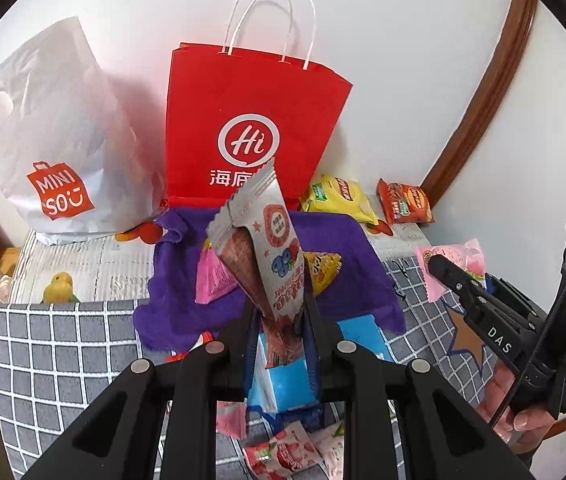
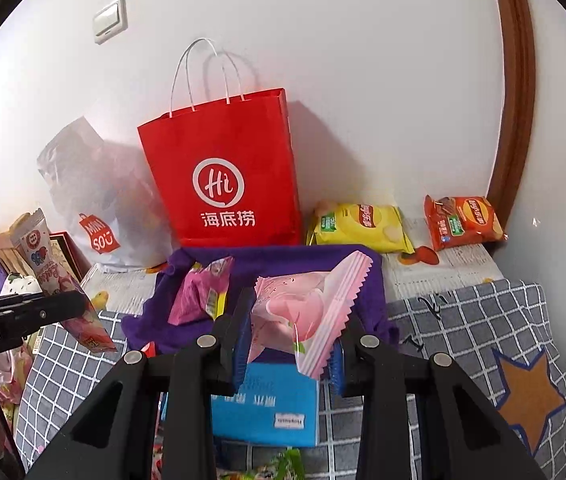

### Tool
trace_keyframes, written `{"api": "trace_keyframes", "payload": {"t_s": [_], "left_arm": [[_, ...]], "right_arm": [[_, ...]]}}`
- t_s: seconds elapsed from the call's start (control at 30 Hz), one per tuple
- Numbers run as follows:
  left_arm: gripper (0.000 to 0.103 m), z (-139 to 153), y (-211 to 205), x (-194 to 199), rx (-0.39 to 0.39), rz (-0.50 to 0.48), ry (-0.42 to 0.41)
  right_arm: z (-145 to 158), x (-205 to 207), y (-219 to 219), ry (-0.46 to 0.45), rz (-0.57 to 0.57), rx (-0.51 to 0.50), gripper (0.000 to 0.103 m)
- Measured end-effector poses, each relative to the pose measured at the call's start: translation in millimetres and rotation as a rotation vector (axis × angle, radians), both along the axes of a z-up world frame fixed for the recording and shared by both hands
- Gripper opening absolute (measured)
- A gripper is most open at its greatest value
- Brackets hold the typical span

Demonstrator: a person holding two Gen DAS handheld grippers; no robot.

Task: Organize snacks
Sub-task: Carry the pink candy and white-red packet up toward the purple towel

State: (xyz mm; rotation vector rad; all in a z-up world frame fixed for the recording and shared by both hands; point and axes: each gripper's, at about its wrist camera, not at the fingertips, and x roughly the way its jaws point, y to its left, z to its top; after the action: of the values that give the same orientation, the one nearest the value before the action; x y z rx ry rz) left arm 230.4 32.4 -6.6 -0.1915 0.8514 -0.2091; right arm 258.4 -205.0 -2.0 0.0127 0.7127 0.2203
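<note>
My left gripper (image 1: 281, 312) is shut on the lower end of a silver berry snack bar (image 1: 267, 256), which stands up in front of the red paper bag (image 1: 251, 120). My right gripper (image 2: 293, 320) is shut on a pink peach snack packet (image 2: 303, 316); the red paper bag (image 2: 223, 176) stands upright against the wall beyond it. In the left wrist view the right gripper (image 1: 443, 268) shows at the right with the pink packet (image 1: 463, 260). In the right wrist view the left gripper (image 2: 75, 304) shows at the left with the berry bar (image 2: 55, 276).
A white Miniso bag (image 1: 59, 140) leans left of the red bag. A yellow chips bag (image 2: 363, 224) and an orange one (image 2: 463, 220) lie to its right. A purple cloth (image 2: 283, 260) holds a pink packet (image 2: 199, 292). A blue box (image 2: 267, 404) sits on the grey checked cover (image 2: 483, 320).
</note>
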Motion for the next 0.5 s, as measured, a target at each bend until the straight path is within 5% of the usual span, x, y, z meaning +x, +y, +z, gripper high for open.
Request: {"api": "trace_keyframes", "payload": {"t_s": [0.5], "left_arm": [[0.02,-20,9,62,0.003,0.041,0.043]], "right_arm": [[-16,77,2,0.046,0.01,0.018,0.032]]}}
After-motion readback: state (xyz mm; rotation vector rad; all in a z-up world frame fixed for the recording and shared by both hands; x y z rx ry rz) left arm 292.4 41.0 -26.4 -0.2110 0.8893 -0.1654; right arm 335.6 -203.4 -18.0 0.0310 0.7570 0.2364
